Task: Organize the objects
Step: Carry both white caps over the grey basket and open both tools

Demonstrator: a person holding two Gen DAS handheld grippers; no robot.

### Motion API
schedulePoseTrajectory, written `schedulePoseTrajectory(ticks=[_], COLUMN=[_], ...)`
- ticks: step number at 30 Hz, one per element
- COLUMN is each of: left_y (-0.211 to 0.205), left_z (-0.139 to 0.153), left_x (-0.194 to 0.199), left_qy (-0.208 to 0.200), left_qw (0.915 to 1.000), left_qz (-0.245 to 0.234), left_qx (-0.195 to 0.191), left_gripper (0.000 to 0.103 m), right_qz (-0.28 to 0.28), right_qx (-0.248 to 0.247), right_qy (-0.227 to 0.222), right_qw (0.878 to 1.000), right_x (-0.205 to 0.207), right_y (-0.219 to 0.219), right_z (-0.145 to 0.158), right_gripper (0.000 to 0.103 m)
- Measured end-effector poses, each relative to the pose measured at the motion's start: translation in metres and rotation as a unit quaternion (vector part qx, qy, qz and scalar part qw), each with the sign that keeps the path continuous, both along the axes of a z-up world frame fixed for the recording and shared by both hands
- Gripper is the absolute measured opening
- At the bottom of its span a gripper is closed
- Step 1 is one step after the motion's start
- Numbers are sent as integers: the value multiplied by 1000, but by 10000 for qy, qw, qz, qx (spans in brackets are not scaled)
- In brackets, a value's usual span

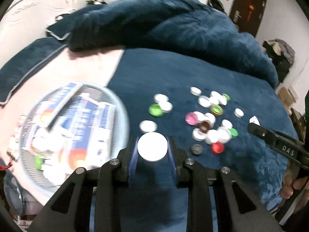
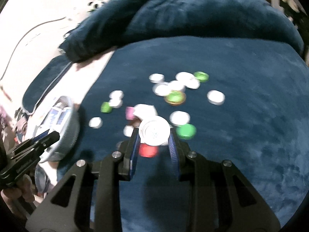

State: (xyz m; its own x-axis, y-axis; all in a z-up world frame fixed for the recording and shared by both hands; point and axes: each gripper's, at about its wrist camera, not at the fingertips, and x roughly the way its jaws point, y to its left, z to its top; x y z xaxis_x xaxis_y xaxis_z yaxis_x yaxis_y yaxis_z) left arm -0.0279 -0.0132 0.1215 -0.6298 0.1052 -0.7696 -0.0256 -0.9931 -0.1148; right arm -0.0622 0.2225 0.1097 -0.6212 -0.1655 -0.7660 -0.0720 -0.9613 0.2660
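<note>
Two white caps are up off the bed, one in each gripper. The left gripper (image 1: pixel 152 147) has its jaws closed on a big white cap (image 1: pixel 152 147), squeezed by its edges between the blue pads. The right gripper (image 2: pixel 154 135) has its jaws closed on another white cap (image 2: pixel 154 133) the same way.

Each cap is held only by its thin rim. It is round and smooth, so I think it could pop out or tip if the hand shakes or the squeeze gets loose. Then it would fall back onto the soft blue bed (image 1: pixel 222 174) and maybe roll away.

Just past the jaws is the pile of loose caps (image 1: pixel 210 123), white, green, pink and red, some on top of each other. A falling cap could knock them apart.

To the left sits the round basket (image 1: pixel 123 112), full of blue and white boxes. I guess the caps go there. It looks quite full, so a cap could slide off a box and over the rim.

The two grippers are close together, so they could bump on the way.

The right view is blurry, so small caps look smeared. The basket is blurry too, and its near side is cut off. Far off, a blue blanket (image 1: pixel 173 29) is heaped up and hides the bed behind it.
</note>
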Motion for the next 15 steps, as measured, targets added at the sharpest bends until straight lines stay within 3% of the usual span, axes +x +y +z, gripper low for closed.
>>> schedulePoseTrajectory(ticks=[8,15], left_y=[-97,-174], left_z=[5,7], left_x=[25,44], left_qy=[100,33], left_qw=[9944,9858], left_qz=[1041,1583], left_qx=[166,567], left_gripper=[30,30], right_qz=[939,1946], right_qx=[27,23], right_qy=[180,336], right_qw=[9954,9803], right_x=[-14,-20], right_y=[-99,-200], right_z=[16,26], right_gripper=[30,30])
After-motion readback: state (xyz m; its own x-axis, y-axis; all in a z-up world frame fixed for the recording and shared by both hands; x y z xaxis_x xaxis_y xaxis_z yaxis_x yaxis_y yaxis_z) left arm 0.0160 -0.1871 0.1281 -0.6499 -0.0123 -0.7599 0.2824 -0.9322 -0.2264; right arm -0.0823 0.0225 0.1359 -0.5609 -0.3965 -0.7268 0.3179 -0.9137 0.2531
